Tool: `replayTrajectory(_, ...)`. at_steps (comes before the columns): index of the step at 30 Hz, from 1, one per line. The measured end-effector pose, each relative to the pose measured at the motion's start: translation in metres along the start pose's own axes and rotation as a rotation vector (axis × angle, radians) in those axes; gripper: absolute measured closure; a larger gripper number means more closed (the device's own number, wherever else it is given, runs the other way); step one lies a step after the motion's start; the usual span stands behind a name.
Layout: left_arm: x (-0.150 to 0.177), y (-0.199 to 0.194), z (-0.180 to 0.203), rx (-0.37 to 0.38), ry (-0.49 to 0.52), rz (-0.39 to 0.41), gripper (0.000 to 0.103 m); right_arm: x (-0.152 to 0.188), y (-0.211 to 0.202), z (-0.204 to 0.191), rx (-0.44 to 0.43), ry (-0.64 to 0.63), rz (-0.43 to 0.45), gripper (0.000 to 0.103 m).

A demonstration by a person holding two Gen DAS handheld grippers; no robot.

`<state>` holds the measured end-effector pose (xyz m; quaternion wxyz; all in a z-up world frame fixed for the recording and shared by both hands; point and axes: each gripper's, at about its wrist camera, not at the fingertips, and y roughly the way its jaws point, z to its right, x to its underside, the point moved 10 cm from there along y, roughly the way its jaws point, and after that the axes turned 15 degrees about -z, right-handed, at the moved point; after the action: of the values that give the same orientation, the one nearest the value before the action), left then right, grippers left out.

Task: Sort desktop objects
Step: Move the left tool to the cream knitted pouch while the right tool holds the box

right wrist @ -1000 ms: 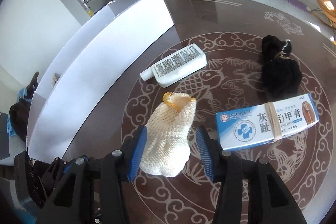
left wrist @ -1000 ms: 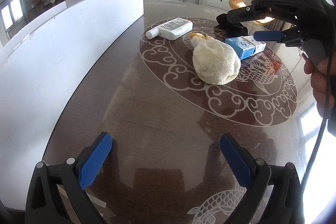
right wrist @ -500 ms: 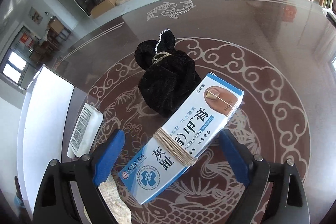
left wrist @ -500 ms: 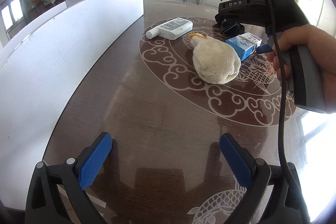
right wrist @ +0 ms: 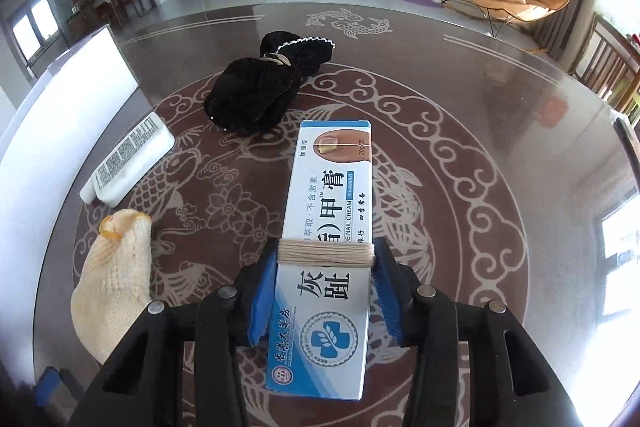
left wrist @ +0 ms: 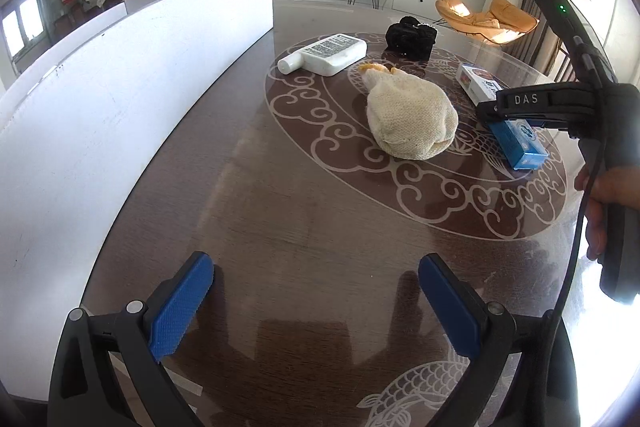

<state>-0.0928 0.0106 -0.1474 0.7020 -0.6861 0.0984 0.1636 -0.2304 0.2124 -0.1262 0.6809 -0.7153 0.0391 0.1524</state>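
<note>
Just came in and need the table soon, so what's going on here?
A person is sorting things on the table with two handheld grippers. The right gripper has just been closing and now clamps the blue and white cream box across its string-wrapped middle. The left gripper hangs open over bare tabletop. The knitted cream pouch, the white bottle and the black pouch lie untouched.

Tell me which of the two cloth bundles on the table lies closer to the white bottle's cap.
The cream knitted bundle. It lies just below the white bottle's capped end, while the black bundle sits beyond the bottle's other end, farther from the cap.
</note>
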Motion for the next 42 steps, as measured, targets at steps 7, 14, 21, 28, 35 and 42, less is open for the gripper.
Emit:
replayTrajectory(7, 0.001, 0.003, 0.002, -0.019, 0.015, -0.005, 0.000, 0.081, -0.018, -0.006, 0.005, -0.087, 0.068, 0.057)
replayTrajectory(14, 0.000, 0.003, 0.002, -0.027, 0.017, -0.008, 0.000, 0.126, -0.033, 0.007, 0.014, -0.091, 0.139, 0.057)
replayTrajectory(21, -0.001, 0.003, 0.001, -0.019, 0.015, -0.005, 0.000, 0.130, -0.033, 0.004, 0.014, -0.086, 0.139, 0.057)
replayTrajectory(28, 0.000, 0.003, 0.001, -0.025, 0.021, -0.010, 0.000, 0.147, -0.037, 0.005, 0.007, -0.095, 0.140, 0.057)
replayTrajectory(35, 0.000, 0.003, 0.002, -0.020, 0.017, -0.009, 0.000, 0.147, -0.035, 0.015, 0.029, -0.052, 0.129, 0.035)
replayTrajectory(42, 0.001, 0.004, 0.003, -0.035, 0.022, -0.015, 0.000, 0.147, -0.033, 0.010, 0.021, -0.070, 0.119, 0.024)
